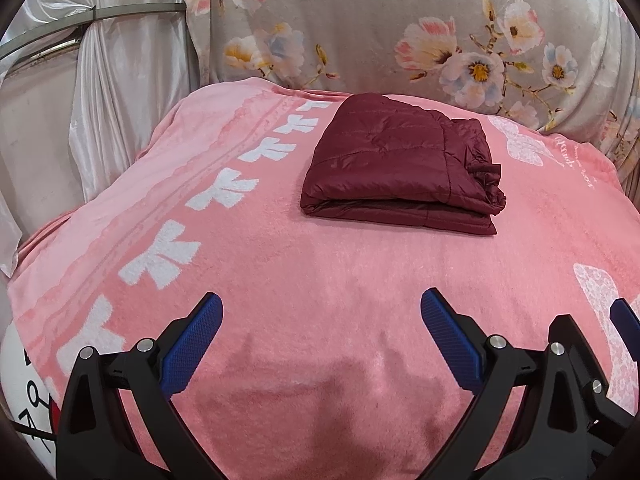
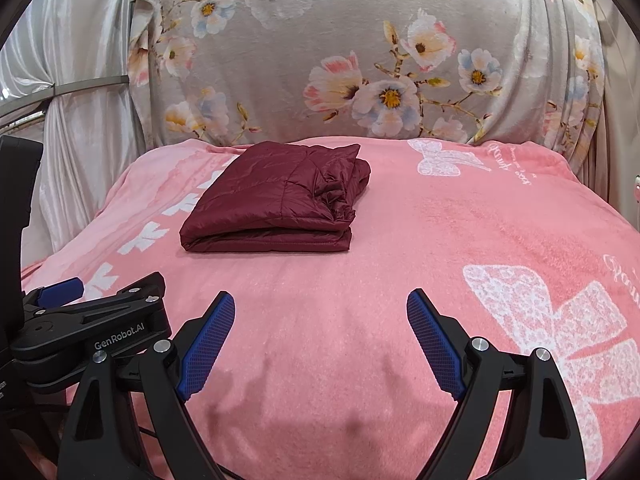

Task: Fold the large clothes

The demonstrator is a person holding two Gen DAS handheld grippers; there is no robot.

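Observation:
A dark red quilted jacket point(image 1: 396, 164) lies folded into a thick rectangle on the pink blanket point(image 1: 300, 280), toward its far side. In the right wrist view the same jacket point(image 2: 276, 200) sits left of centre, its loose gathered edges on the right. My left gripper point(image 1: 320, 312) hovers over the near part of the blanket, open, nothing between its blue pads. My right gripper point(image 2: 320, 312) is also open and empty, well short of the jacket. The left gripper's body point(image 2: 92, 320) shows at the left of the right wrist view, and a right gripper finger point(image 1: 624, 320) shows at the right edge of the left wrist view.
The pink blanket point(image 2: 440, 240) has white bow prints and drops off at its left and right edges. A grey floral sheet point(image 2: 340, 60) hangs behind it. White satin drapes point(image 1: 100, 80) and a metal rail point(image 1: 100, 16) stand at the left.

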